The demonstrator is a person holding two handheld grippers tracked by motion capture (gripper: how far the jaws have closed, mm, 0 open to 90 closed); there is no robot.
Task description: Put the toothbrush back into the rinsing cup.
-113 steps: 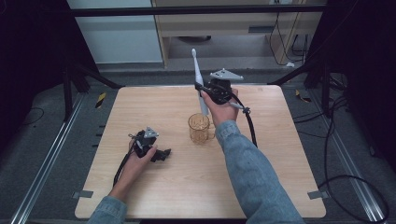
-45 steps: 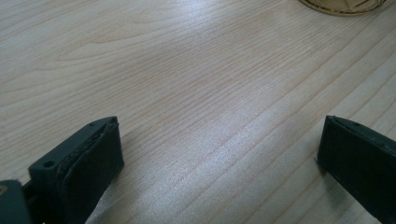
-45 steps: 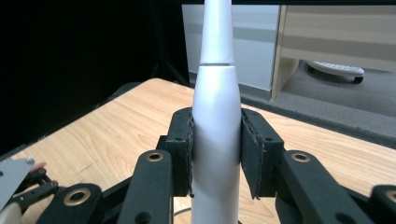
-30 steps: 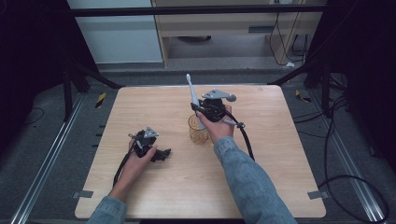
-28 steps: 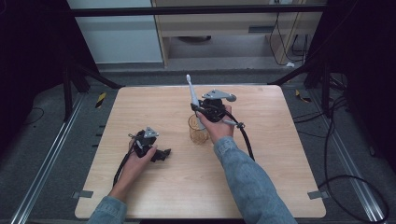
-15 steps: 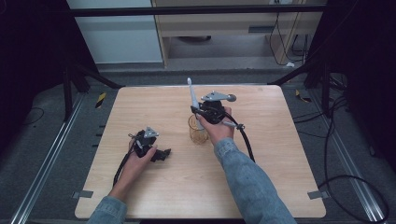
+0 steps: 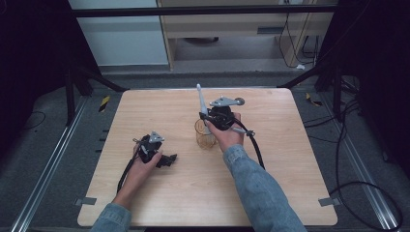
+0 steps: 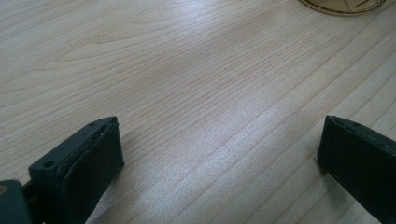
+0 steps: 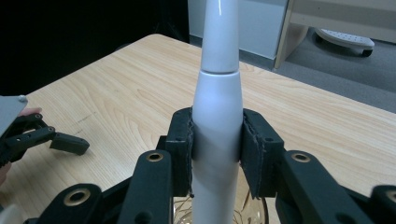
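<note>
Clamping a white electric toothbrush (image 9: 218, 107) upright over the amber glass cup (image 7: 205, 135) mid-table, the right gripper (image 9: 217, 154) shows its pads pressed on the handle, while the left gripper (image 8: 219, 154) rests with jaws spread wide over bare table (image 8: 187, 70).

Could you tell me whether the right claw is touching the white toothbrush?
Touching. The right gripper view shows the right claw with both pads pressed against the toothbrush handle, no gap.
</note>
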